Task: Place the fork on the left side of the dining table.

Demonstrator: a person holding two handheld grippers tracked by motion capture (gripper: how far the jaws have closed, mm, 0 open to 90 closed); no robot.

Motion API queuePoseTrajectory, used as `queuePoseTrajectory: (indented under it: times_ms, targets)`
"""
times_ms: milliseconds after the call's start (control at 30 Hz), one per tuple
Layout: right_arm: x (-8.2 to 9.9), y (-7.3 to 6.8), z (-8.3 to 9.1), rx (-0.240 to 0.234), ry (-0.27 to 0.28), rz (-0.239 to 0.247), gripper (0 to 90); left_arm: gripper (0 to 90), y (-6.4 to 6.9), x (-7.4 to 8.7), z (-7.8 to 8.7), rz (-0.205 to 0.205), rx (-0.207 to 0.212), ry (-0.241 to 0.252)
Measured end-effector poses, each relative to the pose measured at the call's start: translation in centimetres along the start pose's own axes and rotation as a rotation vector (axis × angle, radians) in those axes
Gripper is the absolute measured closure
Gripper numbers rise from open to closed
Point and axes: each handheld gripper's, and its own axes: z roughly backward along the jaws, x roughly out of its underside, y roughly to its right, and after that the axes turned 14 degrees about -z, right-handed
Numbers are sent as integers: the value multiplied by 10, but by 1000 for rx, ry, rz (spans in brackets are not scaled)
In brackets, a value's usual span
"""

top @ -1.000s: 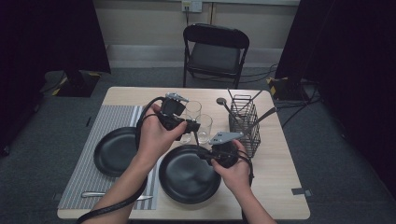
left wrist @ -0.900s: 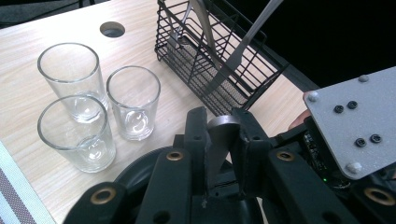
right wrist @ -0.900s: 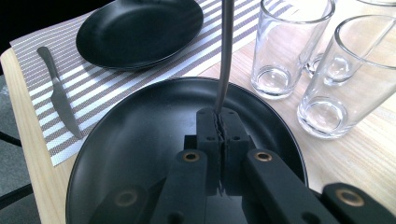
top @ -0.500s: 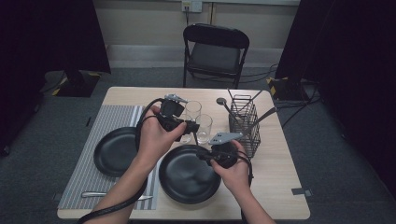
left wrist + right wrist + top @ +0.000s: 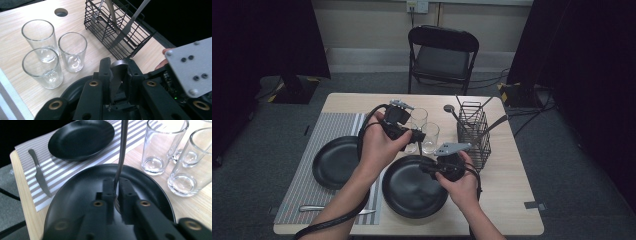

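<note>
Right gripper jaws loosened, basket holds cutlery

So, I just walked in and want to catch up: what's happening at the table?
A person holds a gripper in each hand over the near black plate. The left gripper is shut on one end of a piece of cutlery. The right gripper has the other end between its jaws, which have just been opening. Three glasses stand behind.

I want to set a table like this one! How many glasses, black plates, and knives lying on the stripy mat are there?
Glasses: 3
Black plates: 2
Knife on the stripy mat: 1
Total: 6
</note>
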Motion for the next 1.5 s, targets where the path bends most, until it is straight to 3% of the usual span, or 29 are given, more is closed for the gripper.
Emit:
queuePoseTrajectory:
  times_ms: [133,300,400,500,633,833,1100,1267,1500]
  targets:
    - [0,-1,3,0,6,9,742,781,-3,1,3,-5,-9,-5]
    - [3,0,8,12,0,4,559,782,-6,3,8,-5,-12,-7]
    - [6,3,10,48,-13,29,450,781,-7,4,12,-12,-18,-11]
    - [9,10,13,46,-21,10,384,781,-10,5,15,-6,-8,-6]
    - [15,15,18,63,-32,31,321,781,-13,7,19,-9,-11,-10]
    - [27,25,27,80,-54,31,284,781,-18,10,21,7,1,-7]
    - [46,42,42,93,-60,19,240,781,-20,12,25,9,-14,-9]
    - [43,37,43,68,-28,4,269,781,-15,8,22,3,-1,-3]
    - [25,17,26,24,12,30,269,781,-5,3,12,2,28,5]
